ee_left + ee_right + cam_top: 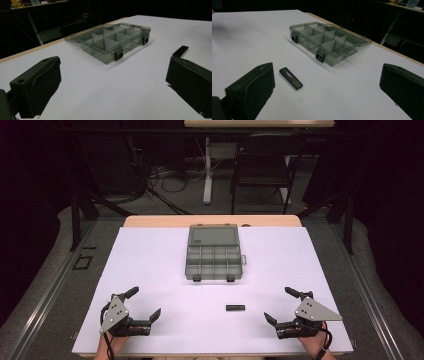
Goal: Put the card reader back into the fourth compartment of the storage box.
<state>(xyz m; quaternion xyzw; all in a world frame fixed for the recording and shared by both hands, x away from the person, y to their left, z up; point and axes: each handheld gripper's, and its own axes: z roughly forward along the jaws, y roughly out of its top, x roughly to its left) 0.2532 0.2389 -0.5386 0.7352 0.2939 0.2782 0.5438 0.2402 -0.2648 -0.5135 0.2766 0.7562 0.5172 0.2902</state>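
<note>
The small black stick (pixel 235 308) lay flat on the white table (pixel 150 260), its long axis running left-right, between the two wide-open, empty grippers but nearer the right gripper (pixel 282 306) than the left gripper (pixel 145 304), short of the open compartment box (pixel 213 253).

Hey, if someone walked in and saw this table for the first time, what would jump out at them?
Probably the grey compartment box lying open in the middle of the white table, lid flat behind it and its compartments apparently empty. Next, the small black stick lying alone nearer the person. The left gripper and right gripper rest at the near corners, both open.
</note>
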